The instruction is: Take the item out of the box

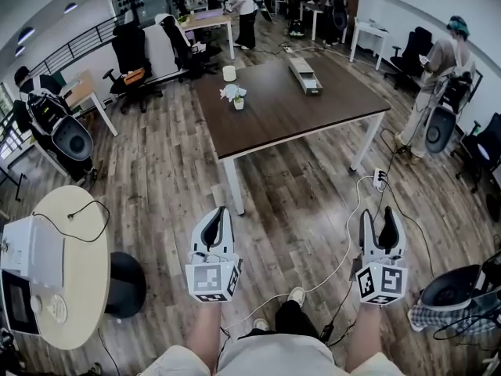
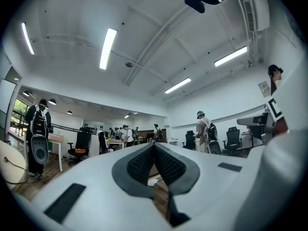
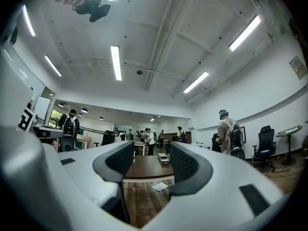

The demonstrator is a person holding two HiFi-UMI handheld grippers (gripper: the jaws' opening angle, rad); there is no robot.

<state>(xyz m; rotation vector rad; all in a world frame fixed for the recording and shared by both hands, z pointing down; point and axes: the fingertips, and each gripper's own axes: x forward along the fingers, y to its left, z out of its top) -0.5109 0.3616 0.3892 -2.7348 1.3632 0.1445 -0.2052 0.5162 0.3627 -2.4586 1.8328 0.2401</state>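
Dark brown wood tops the surface [image 1: 313,112] that stands well ahead of the person, and the box [image 1: 304,75], long and narrow, lies on its far half, near the right edge. Whether its lid is open, and what item it holds, is too small to tell. A pale cup [image 1: 228,73] and a small potted thing [image 1: 236,95] stand on the left part of the same surface, apart from the box.

Both tools hang low over the plank floor [image 1: 164,178], well short of the surface. The left gripper [image 1: 218,211] has its jaws pressed together at the tips with nothing between them. The right gripper [image 1: 380,215] has its jaws spread wide and empty; through the gap its own view shows the box [image 3: 163,158] far off on the surface.

The step in hand appears to be the approach: nothing has been touched yet. The next move likely calls for walking up to the surface, stepping over the white cable [image 1: 354,218] on the floor, bringing both grippers above the box, and parting the left jaws so one tool can steady the box while the other reaches in.
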